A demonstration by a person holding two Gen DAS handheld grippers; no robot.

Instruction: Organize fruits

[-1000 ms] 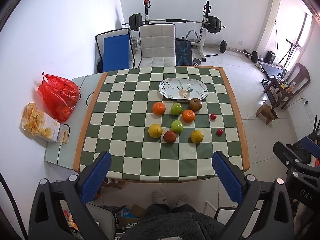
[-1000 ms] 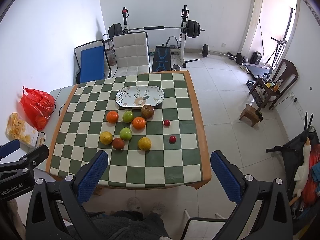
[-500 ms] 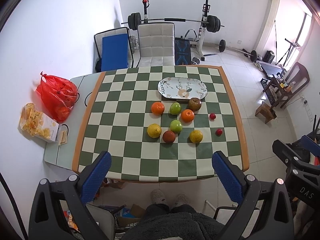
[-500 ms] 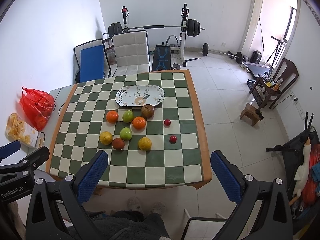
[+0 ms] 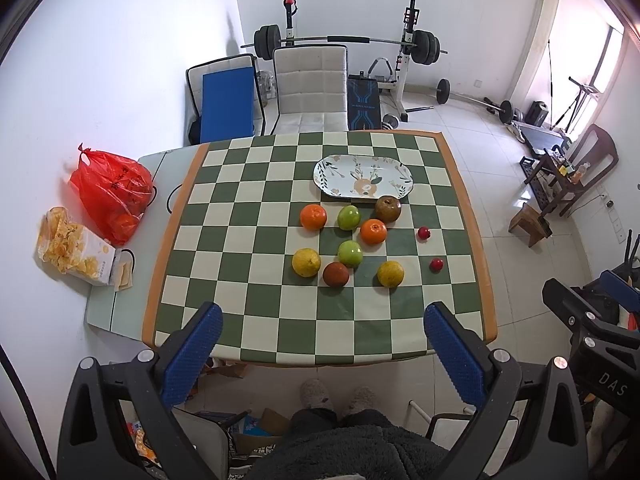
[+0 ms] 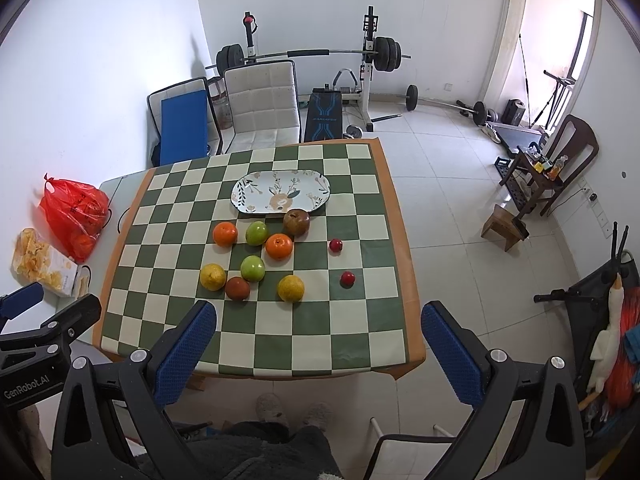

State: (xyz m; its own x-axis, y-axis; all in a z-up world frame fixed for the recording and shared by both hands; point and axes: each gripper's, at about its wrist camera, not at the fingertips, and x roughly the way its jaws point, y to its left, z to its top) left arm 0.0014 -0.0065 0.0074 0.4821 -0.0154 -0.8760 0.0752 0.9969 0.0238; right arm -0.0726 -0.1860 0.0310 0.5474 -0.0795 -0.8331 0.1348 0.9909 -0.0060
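We hold both grippers spread wide above the table's near edge.

Our left gripper (image 5: 320,344) and right gripper (image 6: 318,344) grip nothing; beyond them the fruits (image 5: 350,253) lie loose on the checkered table (image 5: 224,248), the empty plate (image 5: 363,177) just behind.

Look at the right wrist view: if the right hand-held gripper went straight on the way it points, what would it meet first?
Probably the green-and-cream checkered tablecloth, near the yellow round fruit. The right hand-held gripper is open and high above it; depth is unclear.
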